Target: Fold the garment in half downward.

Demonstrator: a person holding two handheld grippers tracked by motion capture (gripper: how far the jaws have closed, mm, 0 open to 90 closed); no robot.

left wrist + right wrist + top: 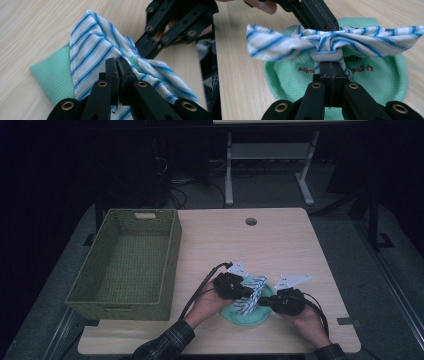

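A white cloth with blue stripes (256, 284) is bunched up between both grippers, just above a round green mesh cloth (245, 316) lying flat near the table's front edge. My left gripper (249, 292) comes in from the left and is shut on the striped cloth (92, 45); in the left gripper view its jaws (119, 62) pinch a fold. My right gripper (262, 301) comes from the right, and its closed jaws (331, 66) are shut on the cloth's gathered middle (287, 45). The green cloth (292, 82) carries brown lettering.
A green woven basket (172, 250) stands empty on the table's left side. The wooden table (260, 245) has a round cable hole (251, 221) near its far edge. A white desk frame (270, 155) stands on the floor behind.
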